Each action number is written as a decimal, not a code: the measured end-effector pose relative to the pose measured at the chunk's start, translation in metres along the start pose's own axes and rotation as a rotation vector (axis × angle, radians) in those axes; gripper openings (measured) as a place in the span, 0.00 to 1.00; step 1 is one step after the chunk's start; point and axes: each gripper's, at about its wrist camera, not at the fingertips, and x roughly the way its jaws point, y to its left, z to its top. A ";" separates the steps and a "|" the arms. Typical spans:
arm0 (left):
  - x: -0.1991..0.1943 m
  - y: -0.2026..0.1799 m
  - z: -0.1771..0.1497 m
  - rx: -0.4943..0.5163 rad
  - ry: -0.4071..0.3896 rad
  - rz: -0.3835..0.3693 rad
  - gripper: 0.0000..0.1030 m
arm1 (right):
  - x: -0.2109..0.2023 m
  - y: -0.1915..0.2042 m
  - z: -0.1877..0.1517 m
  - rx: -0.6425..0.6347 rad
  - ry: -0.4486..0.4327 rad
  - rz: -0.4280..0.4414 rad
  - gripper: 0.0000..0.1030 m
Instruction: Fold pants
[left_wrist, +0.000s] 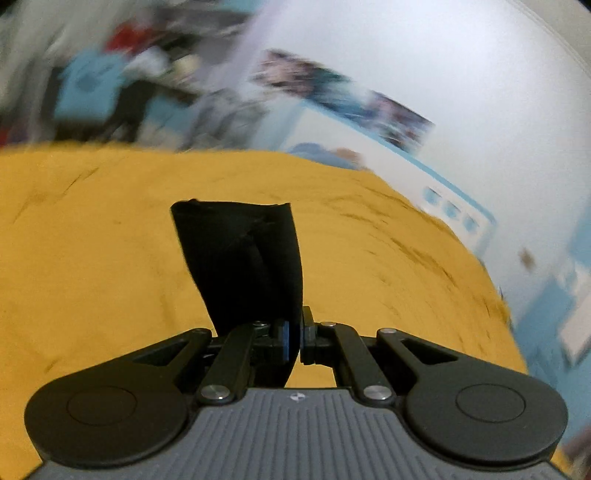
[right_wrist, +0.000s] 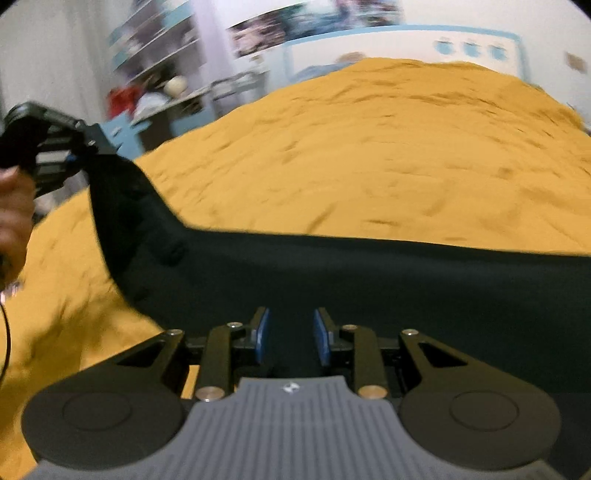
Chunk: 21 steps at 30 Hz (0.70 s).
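Each hand-held gripper (right_wrist: 290, 341) – black linkage arms, silver screws, blue pads (right_wrist: 263, 334), ribbed grey body; bare-skinned hand (right_wrist: 13, 210).

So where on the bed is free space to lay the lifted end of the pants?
The yellow blanket is bare beyond the pants, up to the headboard. Another bare patch lies left of them, under the left gripper. The near side, around the right gripper, is covered.

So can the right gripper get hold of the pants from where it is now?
Probably yes. The right gripper has its jaws open with the black pants spread directly ahead on the yellow bedspread, nothing between them. The left gripper lifts the far end.
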 end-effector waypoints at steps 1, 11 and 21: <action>-0.002 -0.021 -0.005 0.066 0.001 -0.020 0.04 | -0.008 -0.009 0.001 0.029 -0.008 -0.012 0.22; 0.031 -0.152 -0.123 0.418 0.171 -0.152 0.05 | -0.067 -0.081 -0.013 0.205 -0.055 -0.122 0.22; 0.011 -0.141 -0.183 0.559 0.402 -0.243 0.49 | -0.078 -0.123 -0.027 0.362 -0.002 -0.179 0.25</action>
